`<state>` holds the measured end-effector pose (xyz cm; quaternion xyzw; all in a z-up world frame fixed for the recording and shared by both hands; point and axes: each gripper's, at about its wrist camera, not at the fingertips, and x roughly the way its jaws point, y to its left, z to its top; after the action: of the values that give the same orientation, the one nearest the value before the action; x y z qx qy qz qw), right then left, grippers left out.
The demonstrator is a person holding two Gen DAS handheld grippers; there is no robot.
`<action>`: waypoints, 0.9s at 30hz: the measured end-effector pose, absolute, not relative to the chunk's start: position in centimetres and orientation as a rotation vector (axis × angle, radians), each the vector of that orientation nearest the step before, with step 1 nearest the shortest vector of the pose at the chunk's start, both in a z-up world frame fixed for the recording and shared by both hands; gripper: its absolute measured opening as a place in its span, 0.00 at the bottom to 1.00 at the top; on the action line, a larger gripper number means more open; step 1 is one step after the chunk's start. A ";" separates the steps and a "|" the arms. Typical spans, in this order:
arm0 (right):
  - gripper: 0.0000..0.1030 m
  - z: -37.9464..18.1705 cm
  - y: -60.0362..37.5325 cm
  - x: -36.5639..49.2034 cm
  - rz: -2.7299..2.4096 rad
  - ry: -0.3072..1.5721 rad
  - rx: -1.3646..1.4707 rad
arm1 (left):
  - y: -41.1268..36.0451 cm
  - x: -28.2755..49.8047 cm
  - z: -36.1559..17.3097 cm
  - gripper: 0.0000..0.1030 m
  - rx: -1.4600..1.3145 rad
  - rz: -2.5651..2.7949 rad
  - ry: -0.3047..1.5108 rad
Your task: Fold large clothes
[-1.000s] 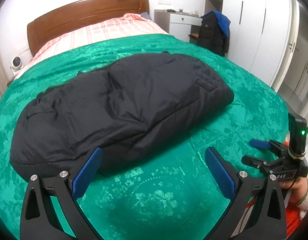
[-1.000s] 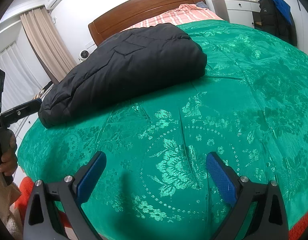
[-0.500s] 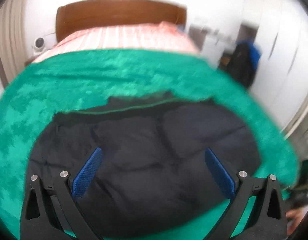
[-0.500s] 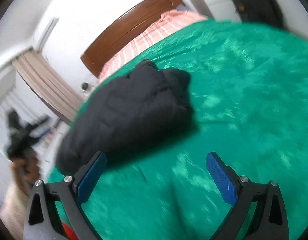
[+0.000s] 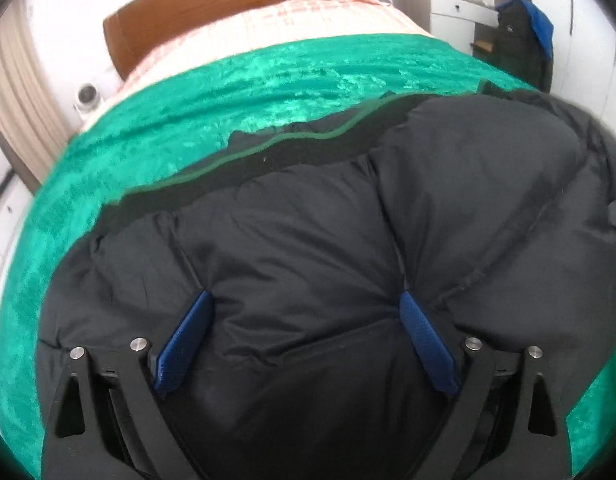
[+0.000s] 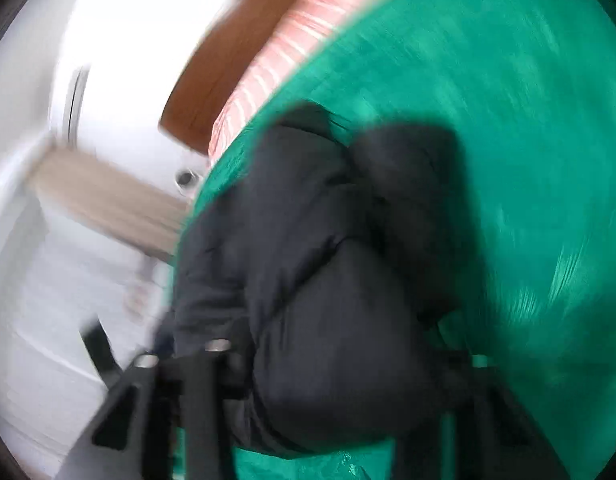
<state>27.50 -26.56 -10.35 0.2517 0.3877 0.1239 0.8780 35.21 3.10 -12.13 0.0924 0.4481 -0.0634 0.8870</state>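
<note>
The black puffer jacket (image 5: 348, 240) lies on the green bedspread (image 5: 227, 92), already doubled into a thick bundle. Its long axis runs left to right across the near part of the bed, roughly parallel to the wooden headboard (image 5: 227, 0) at the far end. A strip of dark lining with a thin green edge shows along its far side.

The left gripper (image 5: 303, 344) sits directly over the middle of the bundle, pointing steeply down. Its jaws stand wide and are just starting to close, both blue pads (image 5: 183, 344) sunk into the padding with a broad puff of fabric between them. They dent the cloth but do not yet pinch it.

The right gripper (image 6: 332, 364) is at the bundle's right-hand end, looking along its length towards the left side of the room. Its jaws are closing fast, and a fat fold of the jacket (image 6: 328, 280) bulges up between them. This view is badly smeared and the pads are hidden by fabric, so it probably has the end gripped, though I cannot say so firmly.

The coming fold turns on that layout: the right gripper is at an end of the long axis and the left at its middle. I judge that the end would be carried leftward over the middle, with the left gripper pinning or gathering the centre.
</note>
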 end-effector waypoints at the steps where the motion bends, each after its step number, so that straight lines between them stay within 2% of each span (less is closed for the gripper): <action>1: 0.32 -8.3 -24.8 27.2 0.253 0.778 0.420 | 3.8 35.2 -11.6 0.91 0.179 -0.144 0.940; 7: 0.32 1.5 -11.3 26.1 0.301 0.591 -0.052 | 11.1 32.8 -4.7 0.90 -0.010 -0.236 0.870; 10: 0.32 2.3 -2.9 25.5 0.356 0.531 -0.266 | 17.8 31.0 -1.5 0.91 -0.122 -0.210 0.810; 13: 0.32 0.5 6.3 24.9 0.423 0.503 -0.494 | 25.3 29.8 0.2 0.91 -0.254 -0.153 0.774; 18: 0.33 -7.4 19.0 23.4 0.530 0.474 -0.873 | 33.6 28.2 0.7 0.91 -0.409 -0.109 0.752; 23: 0.33 -10.4 22.1 21.8 0.555 0.418 -1.004 | 32.6 29.2 1.6 0.93 -0.422 -0.278 0.764; 27: 0.37 -10.6 21.1 21.1 0.584 0.369 -1.050 | 26.8 33.8 1.6 0.96 -0.238 -0.325 0.808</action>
<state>21.14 21.14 -10.60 -0.4910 0.1727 0.2732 0.8090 33.83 26.79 1.60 -0.1148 0.3905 -0.1570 0.8999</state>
